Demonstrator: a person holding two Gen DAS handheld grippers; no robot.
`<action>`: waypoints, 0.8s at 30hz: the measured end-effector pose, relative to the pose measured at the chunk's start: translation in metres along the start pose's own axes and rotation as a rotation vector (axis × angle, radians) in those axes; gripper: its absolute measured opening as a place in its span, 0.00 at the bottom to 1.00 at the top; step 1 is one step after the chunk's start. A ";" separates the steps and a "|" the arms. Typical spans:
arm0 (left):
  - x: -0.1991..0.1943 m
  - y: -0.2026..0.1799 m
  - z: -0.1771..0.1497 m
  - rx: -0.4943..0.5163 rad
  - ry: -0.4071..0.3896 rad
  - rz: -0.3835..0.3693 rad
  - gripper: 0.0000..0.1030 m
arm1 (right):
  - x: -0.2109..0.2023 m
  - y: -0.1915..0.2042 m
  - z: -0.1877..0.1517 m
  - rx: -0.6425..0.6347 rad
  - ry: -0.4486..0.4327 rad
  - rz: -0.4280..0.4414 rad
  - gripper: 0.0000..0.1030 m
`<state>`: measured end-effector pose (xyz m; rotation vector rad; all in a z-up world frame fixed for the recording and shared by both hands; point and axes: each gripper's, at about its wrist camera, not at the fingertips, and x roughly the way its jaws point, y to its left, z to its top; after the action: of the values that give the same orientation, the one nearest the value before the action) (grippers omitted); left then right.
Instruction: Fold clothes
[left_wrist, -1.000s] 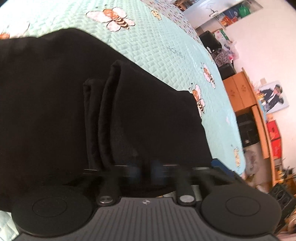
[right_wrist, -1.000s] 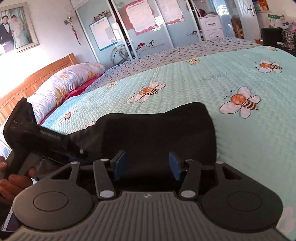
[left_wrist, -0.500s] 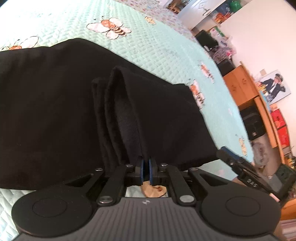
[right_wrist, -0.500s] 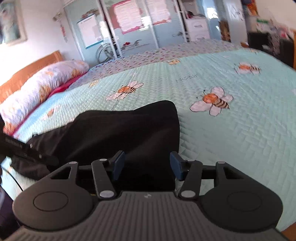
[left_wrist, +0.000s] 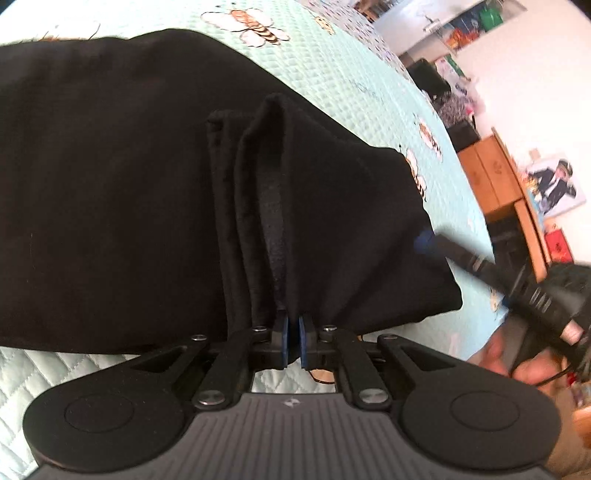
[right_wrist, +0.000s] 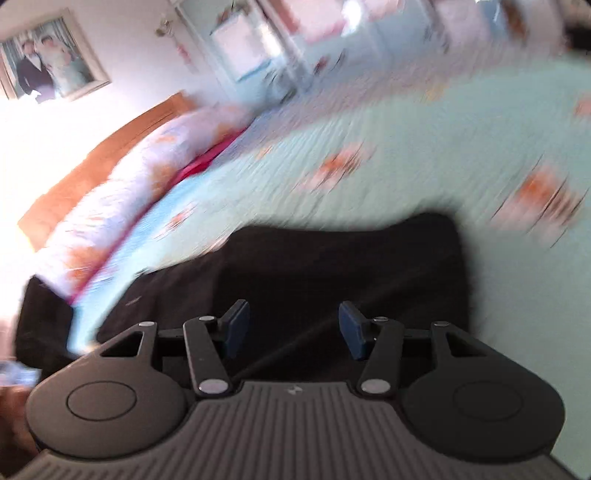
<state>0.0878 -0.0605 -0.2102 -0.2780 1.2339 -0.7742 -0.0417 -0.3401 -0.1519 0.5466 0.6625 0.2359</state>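
Swung aside, right hand-held gripper (right_wrist: 293, 328) gapes; left hand-held gripper (left_wrist: 291, 341) pinches black garment (left_wrist: 129, 192) (folded).

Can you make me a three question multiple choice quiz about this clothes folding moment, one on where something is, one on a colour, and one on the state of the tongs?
1. Where does the black garment lie?
A. on a wooden floor
B. on the bee-print bedspread
C. on a chair

2. What colour are the pads on the right tongs?
A. blue
B. red
C. yellow

3. How do the left tongs stand?
A. wide open above the bed
B. out of view
C. shut on a bunched fold of the garment

Answers:
1 B, since pale green quilting with bees shows around the cloth in both views.
2 A, since both pads show dark blue against the black fabric.
3 C, since the two pads sit nearly together with pleated cloth running into them, while the right tongs gape.
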 end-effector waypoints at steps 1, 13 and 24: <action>0.001 0.002 0.000 -0.004 0.000 -0.003 0.06 | 0.007 -0.008 -0.008 0.058 0.039 0.041 0.53; -0.012 -0.006 0.016 0.004 -0.066 -0.020 0.21 | 0.031 0.017 -0.035 -0.161 0.187 -0.107 0.43; -0.006 0.001 0.086 -0.051 -0.146 -0.016 0.44 | 0.024 0.047 -0.062 -0.456 0.107 -0.252 0.45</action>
<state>0.1659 -0.0744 -0.1776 -0.3804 1.1155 -0.7242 -0.0641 -0.2664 -0.1791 0.0120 0.7460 0.1721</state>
